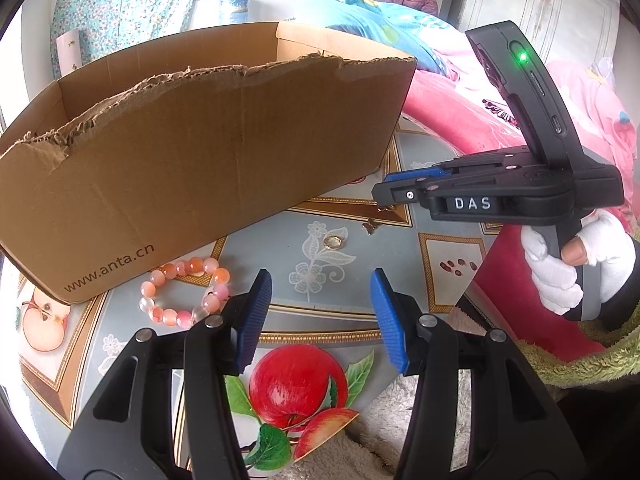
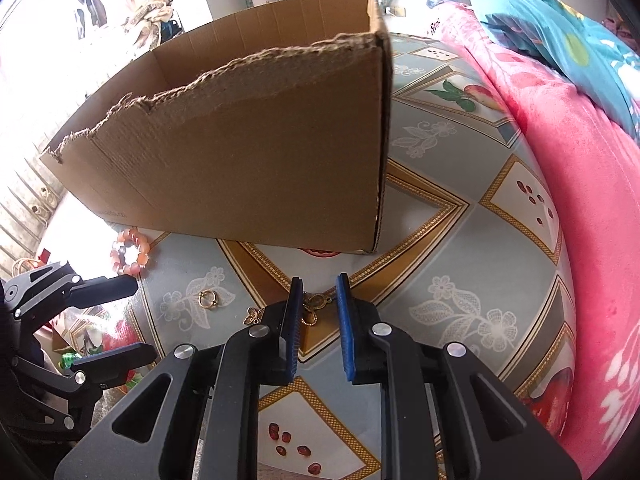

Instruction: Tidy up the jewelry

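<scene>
Right gripper point(image 2: 318, 312) reaching for the gold pendant point(image 2: 314, 307).
Its jaws stand narrow around it, pads apart; next, close and carry to cardboard box point(image 2: 256, 152). Left gripper point(image 1: 320, 316) hangs half-wide, empty.

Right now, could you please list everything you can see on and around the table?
cardboard box: one, brown, open top, torn front edge, on the table
bead bracelet: one, pink-orange, beside the box front
ring: one, gold, on the tablecloth
pendant: one, gold, between the right gripper's fingers
butterfly charm: one, gold, left of the pendant
tablecloth: one, fruit-patterned
blanket: one, pink, right
left gripper: open
right gripper: narrow, around pendant; grip unclear
gloved hand: white
</scene>
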